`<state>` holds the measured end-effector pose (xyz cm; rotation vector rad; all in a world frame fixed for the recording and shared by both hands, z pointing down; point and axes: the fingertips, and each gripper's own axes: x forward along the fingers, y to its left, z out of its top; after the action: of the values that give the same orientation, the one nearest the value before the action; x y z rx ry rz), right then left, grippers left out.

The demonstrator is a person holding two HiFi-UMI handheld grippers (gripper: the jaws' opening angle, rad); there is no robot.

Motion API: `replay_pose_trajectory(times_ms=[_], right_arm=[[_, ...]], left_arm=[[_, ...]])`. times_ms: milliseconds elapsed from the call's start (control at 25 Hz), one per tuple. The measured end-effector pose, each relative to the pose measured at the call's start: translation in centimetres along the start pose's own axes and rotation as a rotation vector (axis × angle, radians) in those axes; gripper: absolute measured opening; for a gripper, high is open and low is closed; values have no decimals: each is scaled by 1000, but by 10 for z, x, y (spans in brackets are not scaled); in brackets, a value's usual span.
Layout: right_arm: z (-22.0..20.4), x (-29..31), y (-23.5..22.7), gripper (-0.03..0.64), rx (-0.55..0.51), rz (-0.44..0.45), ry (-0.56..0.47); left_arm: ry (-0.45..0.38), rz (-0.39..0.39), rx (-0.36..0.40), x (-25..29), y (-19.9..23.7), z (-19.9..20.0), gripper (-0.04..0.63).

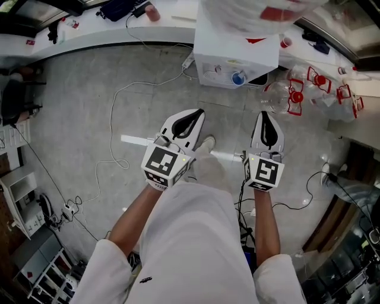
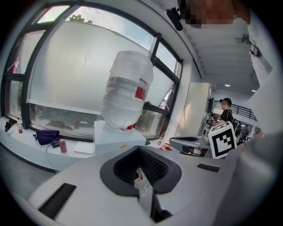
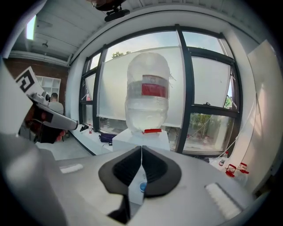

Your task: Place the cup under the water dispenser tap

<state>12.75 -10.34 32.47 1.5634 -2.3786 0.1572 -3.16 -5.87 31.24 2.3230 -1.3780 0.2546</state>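
The white water dispenser (image 1: 237, 56) stands on the grey floor ahead of me, with a big clear bottle (image 1: 261, 12) upside down on top. Its blue tap (image 1: 239, 78) faces me. Both grippers are held side by side at waist height and point at it from well short of it. My left gripper (image 1: 199, 114) is shut with nothing in it, and so is my right gripper (image 1: 264, 114). In the left gripper view the bottle (image 2: 127, 90) is ahead beyond the shut jaws (image 2: 139, 149). In the right gripper view the jaws (image 3: 141, 148) meet in front of the dispenser (image 3: 141, 137). Neither gripper holds a cup.
Several empty bottles with red handles (image 1: 297, 95) lie on the floor right of the dispenser. A white cable (image 1: 119, 119) loops across the floor at left. A white counter (image 1: 89, 35) runs under the windows, with a dark bag (image 2: 46, 136) on it. A person (image 2: 226, 110) stands far off.
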Motion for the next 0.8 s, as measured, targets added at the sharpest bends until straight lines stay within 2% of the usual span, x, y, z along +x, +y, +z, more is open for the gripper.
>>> replay_pose_trajectory(times_ms=[800], right_arm=[[98, -80, 7, 11, 34, 85, -81]], left_arm=[[-91, -28, 47, -46, -30, 54, 0]])
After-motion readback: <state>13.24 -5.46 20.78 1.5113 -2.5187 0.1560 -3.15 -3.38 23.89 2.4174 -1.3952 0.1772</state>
